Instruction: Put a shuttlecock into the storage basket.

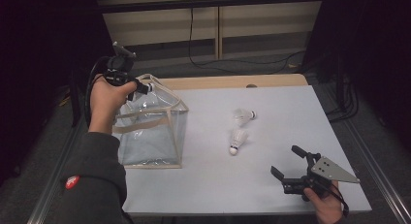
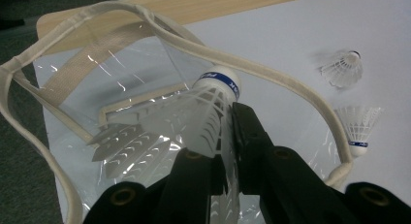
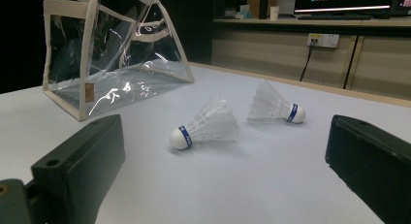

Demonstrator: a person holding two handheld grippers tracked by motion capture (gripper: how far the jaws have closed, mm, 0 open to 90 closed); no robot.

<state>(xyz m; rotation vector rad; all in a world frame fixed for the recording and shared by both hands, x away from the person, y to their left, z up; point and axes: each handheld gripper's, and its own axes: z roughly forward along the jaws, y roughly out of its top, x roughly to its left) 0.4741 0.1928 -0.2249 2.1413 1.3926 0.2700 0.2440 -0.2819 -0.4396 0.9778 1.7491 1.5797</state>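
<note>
In the high view, a pale grey table (image 1: 213,180) is seen against a dark room. The left claw (image 1: 144,88) is held over a clear bag (image 1: 154,127).

In the left gripper view, a feathered shuttlecock (image 2: 203,112) is clamped, cork pointing away.

In the right gripper view, the right claw (image 3: 223,166) gapes; two shuttlecocks (image 3: 206,127) lie ahead.

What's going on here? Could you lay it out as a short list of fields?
Work: putting shuttlecocks into a clear bag
Left gripper: shut on a shuttlecock, above the bag
Right gripper: open, holding nothing, near the table's front edge
On the table: two shuttlecocks, lying on their sides
Bag: standing, top open
</note>
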